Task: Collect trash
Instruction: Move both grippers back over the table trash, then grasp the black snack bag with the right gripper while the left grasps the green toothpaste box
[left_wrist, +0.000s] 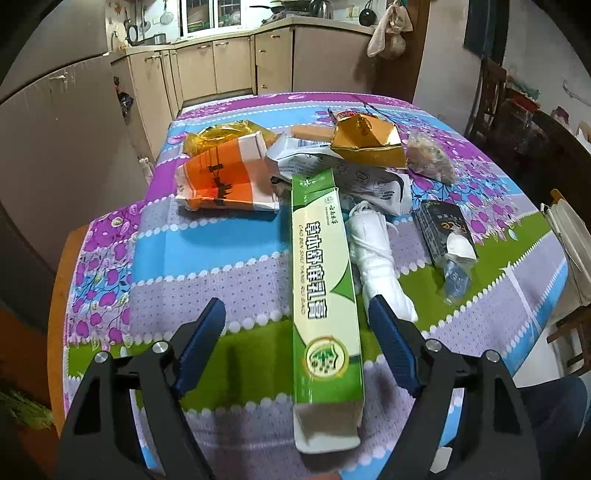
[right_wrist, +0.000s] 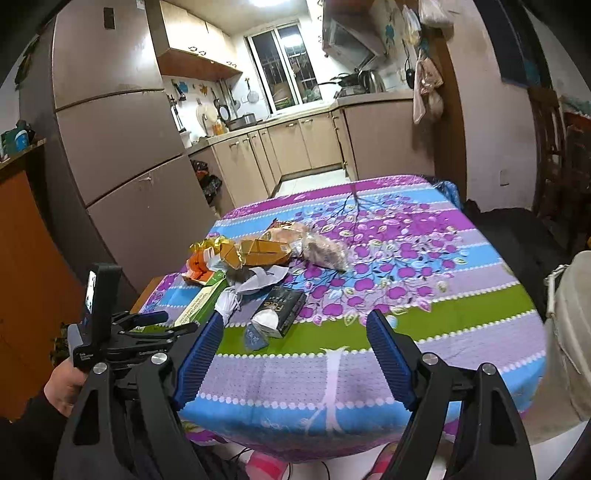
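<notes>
- Left tongs (left_wrist: 295, 325): spread wide, hovering low over the near end of the green carton (left_wrist: 325, 295), one blue pad on each side of it and neither touching; the straddling pose suggests that this long box is the item about to be pinched across its narrow width.
- Green carton: lies flat on the counter (left_wrist: 184, 258), long axis running away from the tongs, near flap open and hanging just past the counter's near edge; judged light and easily crushed.
- Trash beyond and beside the green carton: an orange-and-white box (left_wrist: 225, 181) to its left; crumpled printed paper (left_wrist: 369, 181) at its far end; a gold foil wrapper (left_wrist: 365, 142) and a clear bag of scraps (left_wrist: 430, 158) farther back; a rolled white cloth-like bundle (left_wrist: 376, 258) touching its right side; a dark packet (left_wrist: 445, 229) right of that bundle.
- Right tongs (right_wrist: 295, 343): spread, holding nothing, held back above the counter's near edge, well apart from the green carton, which shows to their left in the right wrist view; probably waiting in reserve.
- A pale bucket-like container (right_wrist: 570, 332) stands off the counter's right side, well apart from the green carton; whether it is the bin cannot be told.
- Task state: no piece looks gathered yet.
</notes>
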